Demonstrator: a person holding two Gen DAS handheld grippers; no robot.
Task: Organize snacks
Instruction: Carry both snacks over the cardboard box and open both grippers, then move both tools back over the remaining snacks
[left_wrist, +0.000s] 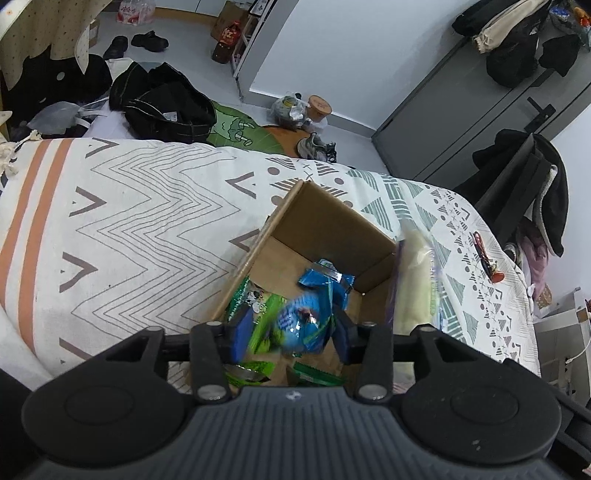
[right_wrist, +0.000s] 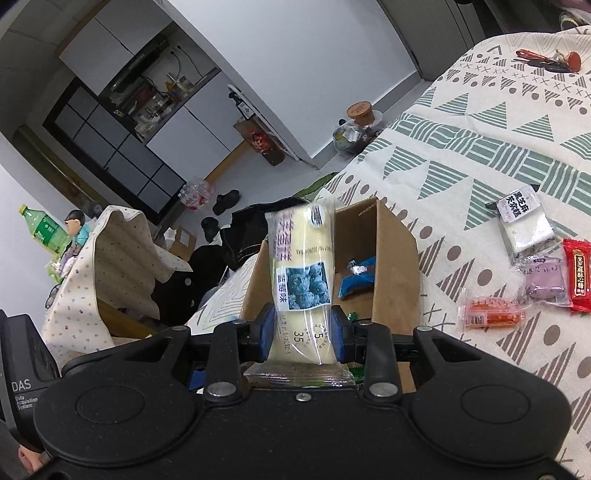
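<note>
In the right wrist view we see our right gripper (right_wrist: 302, 338) closed on a pale yellow roll cake pack (right_wrist: 301, 280), its blue fingers (right_wrist: 266, 332) pressing both sides of the wrapper. The pack stands upright between them; its label shows a blueberry photo, Chinese characters, and the numerals "35" and "5". It hangs just over the near rim of the cardboard box (right_wrist: 395, 266), where a blue packet (right_wrist: 356, 282) lies inside.

In the left wrist view, our left gripper (left_wrist: 291, 332) sits above the same box, fingers (left_wrist: 240, 332) spread apart, with a blurred blue snack bag (left_wrist: 303, 323) between them; we cannot tell whether they touch it. Green packets (left_wrist: 258, 314) lie on the box floor below.

To the right of the box, on the patterned surface (right_wrist: 480, 155), loose snacks rest well apart from the rim: an orange pack (right_wrist: 489, 314), a purple pastry (right_wrist: 545, 284), a red bar (right_wrist: 578, 273) with gold characters, and a white cake (right_wrist: 526, 229) labelled in black characters. Farther out, keys (right_wrist: 546, 61) lie near the surface's far edge. The cloth left of the box is open. At far left a device reads "DAS Data Acquisition System".
</note>
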